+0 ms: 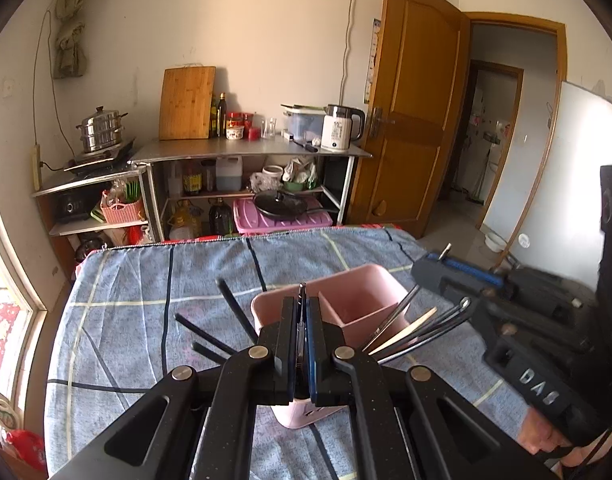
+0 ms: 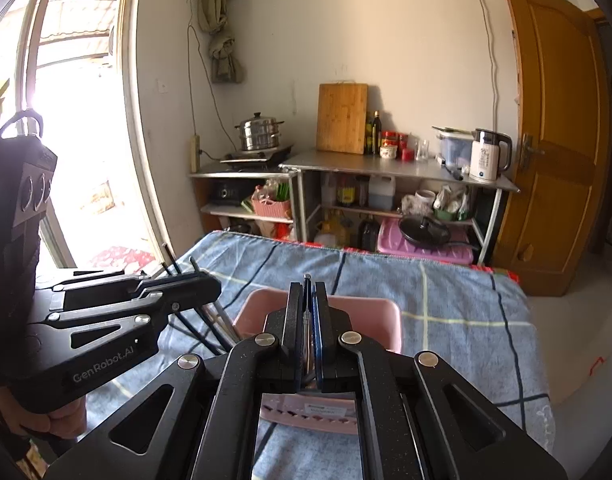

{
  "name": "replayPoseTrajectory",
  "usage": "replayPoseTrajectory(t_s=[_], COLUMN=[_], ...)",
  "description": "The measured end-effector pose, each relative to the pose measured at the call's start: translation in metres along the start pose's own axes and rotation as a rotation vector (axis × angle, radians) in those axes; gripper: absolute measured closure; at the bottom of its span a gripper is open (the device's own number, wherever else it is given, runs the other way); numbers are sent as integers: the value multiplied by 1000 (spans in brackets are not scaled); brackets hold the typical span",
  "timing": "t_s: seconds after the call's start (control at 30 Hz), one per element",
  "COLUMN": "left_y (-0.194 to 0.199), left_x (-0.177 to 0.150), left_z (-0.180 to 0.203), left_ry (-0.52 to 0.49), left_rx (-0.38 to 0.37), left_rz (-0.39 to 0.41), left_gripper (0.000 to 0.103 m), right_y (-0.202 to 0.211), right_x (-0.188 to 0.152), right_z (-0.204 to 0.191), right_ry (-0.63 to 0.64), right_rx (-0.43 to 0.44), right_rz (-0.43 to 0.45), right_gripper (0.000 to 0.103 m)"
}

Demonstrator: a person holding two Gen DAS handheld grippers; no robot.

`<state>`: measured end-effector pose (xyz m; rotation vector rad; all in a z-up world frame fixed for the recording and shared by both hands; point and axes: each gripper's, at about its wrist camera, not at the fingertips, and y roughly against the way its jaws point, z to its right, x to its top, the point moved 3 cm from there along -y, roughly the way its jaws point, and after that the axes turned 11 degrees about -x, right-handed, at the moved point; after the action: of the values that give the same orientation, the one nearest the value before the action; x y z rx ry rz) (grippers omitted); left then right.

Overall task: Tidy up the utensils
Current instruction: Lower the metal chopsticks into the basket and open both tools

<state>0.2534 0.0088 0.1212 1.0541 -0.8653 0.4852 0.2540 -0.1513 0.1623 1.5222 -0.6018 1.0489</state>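
We are holding both grippers over the pink utensil holder [image 1: 346, 312] on the blue checked cloth [image 1: 145, 280] — left gripper [image 1: 302, 300] fingers pinching a thin utensil, right gripper [image 2: 308, 292] pinching another, both likely about to be dropped into its compartments; chopsticks [image 1: 410, 332] are sitting in the holder.

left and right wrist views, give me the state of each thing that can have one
left gripper: jaws shut on a thin utensil
right gripper: jaws shut on a thin utensil
pink utensil holder: upright on the table, partly filled, utensils leaning out of it
wooden door: open
frying pan: lid on
steamer pot: lid on
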Motion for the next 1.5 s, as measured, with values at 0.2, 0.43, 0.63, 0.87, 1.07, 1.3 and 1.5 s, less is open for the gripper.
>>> replayPoseTrajectory(t_s=[0.2,0.43,0.63,0.87,1.07,1.3,1.5], left_y=[-9,-10,-6,3,19,44,67], left_x=[-7,-15,-23,-27,-31,-49,-73], left_z=[-5,-8,-7,-6,-2,13,30], left_ry=[15,25,27,27,31,29,26], left_rx=[-3,-4,-4,-5,-10,-12,1], left_rz=[-22,-38,-46,-40,-22,4,18], left_gripper=[99,99,99,99,98,98,98], right_y=[-2,-2,-1,3,16,43,66], right_x=[2,3,1,1,-2,-15,-34], right_z=[0,-2,-3,-3,1,13,17], right_ry=[20,49,59,60,41,-2,-25], right_rx=[1,2,-6,-12,-13,-5,-7], right_rz=[-10,-27,-40,-45,-41,-34,-39], right_gripper=[99,99,99,98,98,94,92])
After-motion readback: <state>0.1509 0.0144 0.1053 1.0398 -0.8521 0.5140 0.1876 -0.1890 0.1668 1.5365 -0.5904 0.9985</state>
